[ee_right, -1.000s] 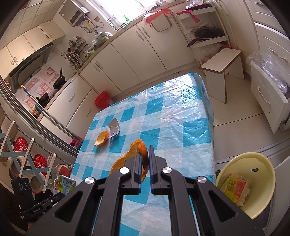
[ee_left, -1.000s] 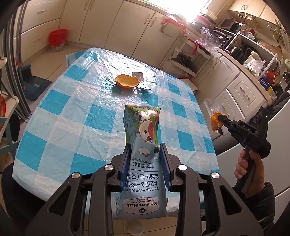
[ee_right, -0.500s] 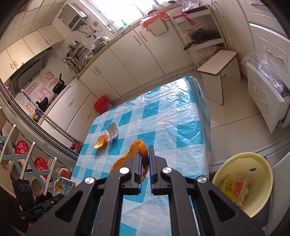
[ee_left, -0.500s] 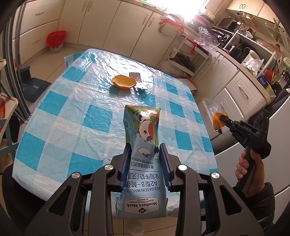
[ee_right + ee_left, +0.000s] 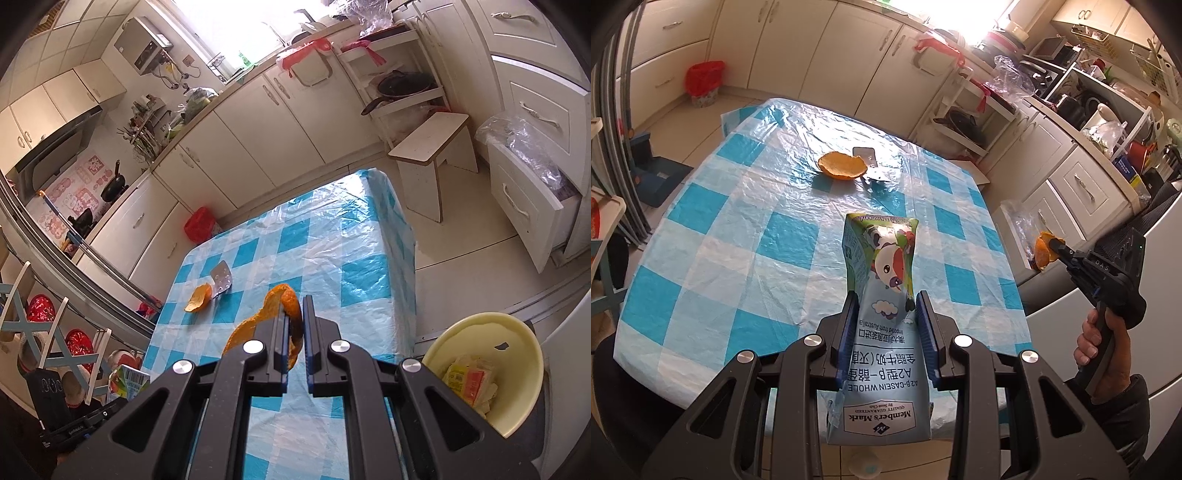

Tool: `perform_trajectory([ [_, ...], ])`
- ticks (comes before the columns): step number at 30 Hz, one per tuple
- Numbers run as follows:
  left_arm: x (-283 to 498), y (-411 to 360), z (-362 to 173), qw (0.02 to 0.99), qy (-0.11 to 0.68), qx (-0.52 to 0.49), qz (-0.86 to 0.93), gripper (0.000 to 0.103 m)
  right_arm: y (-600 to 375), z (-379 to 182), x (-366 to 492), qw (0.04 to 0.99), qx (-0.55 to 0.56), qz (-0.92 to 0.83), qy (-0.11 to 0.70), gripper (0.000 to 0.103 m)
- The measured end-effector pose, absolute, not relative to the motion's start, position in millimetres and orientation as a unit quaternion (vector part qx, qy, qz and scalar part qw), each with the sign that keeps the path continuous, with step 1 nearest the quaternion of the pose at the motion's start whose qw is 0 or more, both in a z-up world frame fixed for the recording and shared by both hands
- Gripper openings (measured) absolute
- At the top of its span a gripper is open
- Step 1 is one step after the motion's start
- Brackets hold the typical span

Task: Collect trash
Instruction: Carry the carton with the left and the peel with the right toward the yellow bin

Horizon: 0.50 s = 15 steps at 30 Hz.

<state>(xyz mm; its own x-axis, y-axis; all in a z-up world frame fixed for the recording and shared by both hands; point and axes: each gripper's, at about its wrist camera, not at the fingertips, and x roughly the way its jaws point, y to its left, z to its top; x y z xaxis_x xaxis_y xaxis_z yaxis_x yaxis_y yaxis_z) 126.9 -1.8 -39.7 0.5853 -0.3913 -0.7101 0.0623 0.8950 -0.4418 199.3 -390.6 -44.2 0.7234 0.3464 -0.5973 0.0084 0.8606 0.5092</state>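
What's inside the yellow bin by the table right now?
The yellow bin holds crumpled wrappers, yellow and orange packaging on top. Anything beneath them is covered, and the near rim hides the bin's bottom.

the matte black plastic left gripper (image 5: 886,314) has blue ribbed pads on its fingers (image 5: 848,325) and round silver screws behind them. the black right gripper (image 5: 295,321) looks alike. a bare-skinned right hand (image 5: 1102,354) emerges from a dark sleeve.
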Motion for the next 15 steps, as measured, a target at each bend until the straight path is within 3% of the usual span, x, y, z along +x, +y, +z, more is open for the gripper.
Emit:
perform_trajectory([
  [15, 131, -9, -53, 0.859, 0.443, -0.205, -0.157, 0.030, -462, -45, 161, 0.903, 0.232, -0.061, 0.357, 0.009],
])
